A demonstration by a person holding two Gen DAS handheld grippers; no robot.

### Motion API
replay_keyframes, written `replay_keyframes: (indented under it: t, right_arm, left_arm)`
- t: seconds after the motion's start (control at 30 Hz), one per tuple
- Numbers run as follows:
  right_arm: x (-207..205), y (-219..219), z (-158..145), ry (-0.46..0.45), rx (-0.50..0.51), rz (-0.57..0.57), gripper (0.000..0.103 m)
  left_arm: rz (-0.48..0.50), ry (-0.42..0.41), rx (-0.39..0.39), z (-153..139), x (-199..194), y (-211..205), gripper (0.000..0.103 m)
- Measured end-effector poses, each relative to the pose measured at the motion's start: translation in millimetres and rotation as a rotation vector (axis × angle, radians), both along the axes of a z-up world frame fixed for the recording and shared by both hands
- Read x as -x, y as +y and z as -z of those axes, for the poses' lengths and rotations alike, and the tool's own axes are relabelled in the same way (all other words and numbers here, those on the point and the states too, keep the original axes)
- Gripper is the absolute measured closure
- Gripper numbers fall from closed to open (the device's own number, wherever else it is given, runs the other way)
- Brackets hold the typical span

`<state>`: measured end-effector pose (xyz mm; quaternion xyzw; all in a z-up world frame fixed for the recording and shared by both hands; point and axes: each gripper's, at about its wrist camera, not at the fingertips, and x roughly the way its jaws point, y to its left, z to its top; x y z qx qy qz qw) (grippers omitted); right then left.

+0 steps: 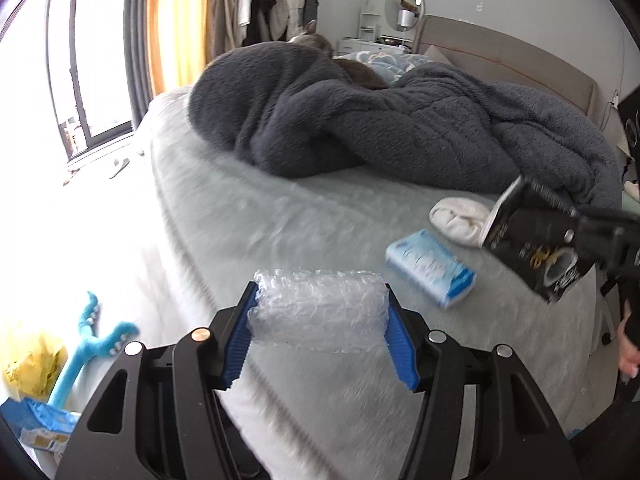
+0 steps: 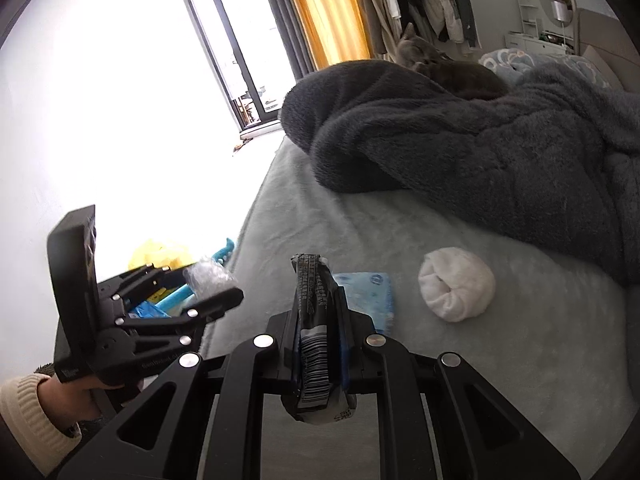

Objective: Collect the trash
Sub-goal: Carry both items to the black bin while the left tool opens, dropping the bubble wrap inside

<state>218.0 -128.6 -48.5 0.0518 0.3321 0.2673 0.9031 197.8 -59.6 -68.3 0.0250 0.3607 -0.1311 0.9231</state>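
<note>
My left gripper (image 1: 320, 312) is shut on a clear bubble wrap cushion (image 1: 318, 310), held above the bed's near edge; it also shows in the right wrist view (image 2: 208, 278). My right gripper (image 2: 318, 320) is shut on a black snack wrapper (image 2: 314, 344), held above the bed; the wrapper also shows at the right of the left wrist view (image 1: 536, 252). A blue tissue pack (image 1: 430, 266) lies on the pale bed sheet (image 1: 280, 220), just beyond the right gripper (image 2: 370, 292). A white rolled sock (image 2: 456, 284) lies beside it.
A dark grey fleece blanket (image 1: 380, 128) is piled across the bed with a grey cat (image 2: 440, 64) on it. On the floor left of the bed lie a yellow bag (image 1: 32, 360), a blue toy (image 1: 88, 344) and a blue packet (image 1: 36, 424). The window stands at left.
</note>
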Motion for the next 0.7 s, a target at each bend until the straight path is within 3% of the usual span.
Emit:
replay_keyframes:
  t: [0.4,0.7]
  right_arm:
    - [12.3,59.7,-18.6,-0.018,-0.005,-0.062,0.089]
    - [10.0,103.9,-21.0,-0.015,-0.022,-0.121,0.089]
  left_arm:
    - [-0.133,0.020,-0.001,-6.6,18.7,66.1,0.041]
    - [-0.221,0.071,0.018,15.6,23.1,119.1,0.041]
